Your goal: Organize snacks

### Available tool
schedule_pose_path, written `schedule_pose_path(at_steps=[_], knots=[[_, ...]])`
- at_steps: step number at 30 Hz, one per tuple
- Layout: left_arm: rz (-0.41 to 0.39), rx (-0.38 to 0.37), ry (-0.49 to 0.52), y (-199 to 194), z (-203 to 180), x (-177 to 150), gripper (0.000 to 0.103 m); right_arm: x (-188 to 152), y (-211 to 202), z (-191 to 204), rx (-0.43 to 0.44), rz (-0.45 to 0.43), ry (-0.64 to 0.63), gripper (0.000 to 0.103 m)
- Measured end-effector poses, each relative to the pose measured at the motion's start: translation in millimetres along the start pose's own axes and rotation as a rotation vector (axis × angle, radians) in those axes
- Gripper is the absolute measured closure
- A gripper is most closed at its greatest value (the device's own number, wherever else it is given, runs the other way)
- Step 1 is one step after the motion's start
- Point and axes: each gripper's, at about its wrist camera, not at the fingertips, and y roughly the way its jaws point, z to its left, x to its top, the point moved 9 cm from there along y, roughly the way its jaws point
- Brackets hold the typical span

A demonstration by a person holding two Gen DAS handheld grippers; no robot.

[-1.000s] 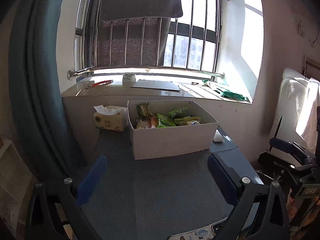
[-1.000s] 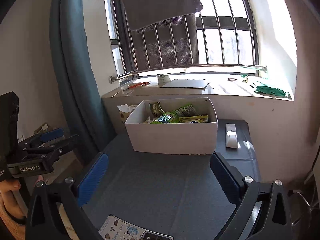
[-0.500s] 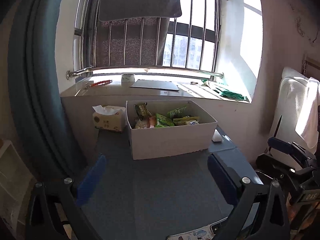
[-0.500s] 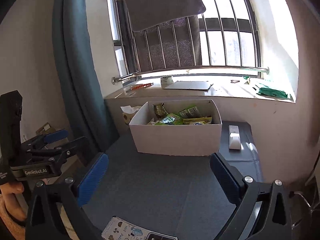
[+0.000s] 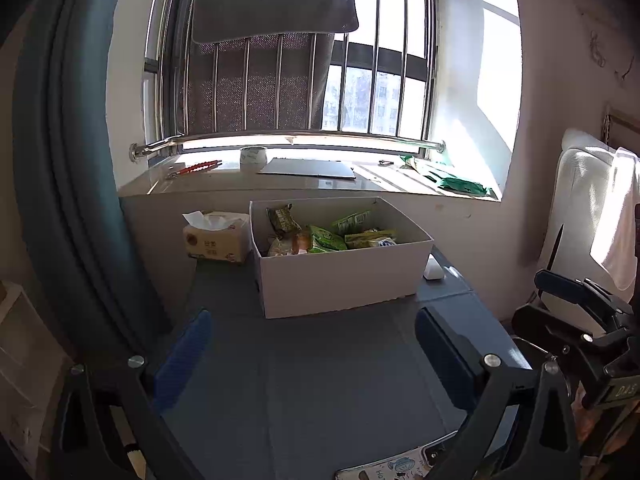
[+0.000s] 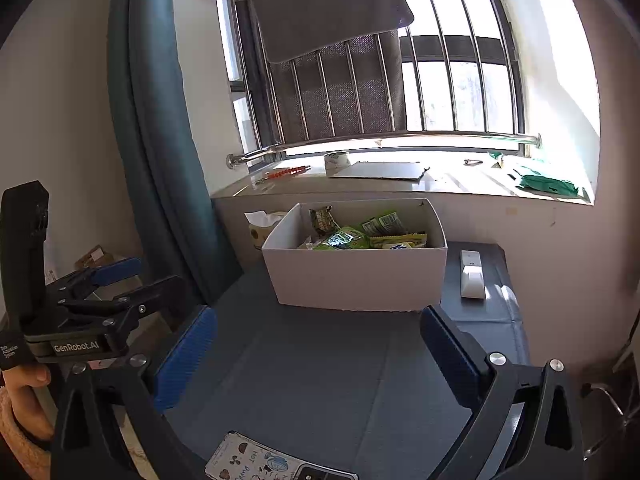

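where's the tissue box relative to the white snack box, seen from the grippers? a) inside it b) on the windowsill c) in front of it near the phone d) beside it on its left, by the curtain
d: the tissue box stands on the table just left of the white snack box, on the side of the curtain.
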Motion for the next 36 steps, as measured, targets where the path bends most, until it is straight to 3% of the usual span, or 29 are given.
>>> schedule_pose_path(at_steps=[36], knots=[[0.043, -0.028, 0.011, 11.1, -7.9, -8.4, 0.000, -1.3, -2.7, -1.4, -0.007, 0.003, 0.001, 0.000]])
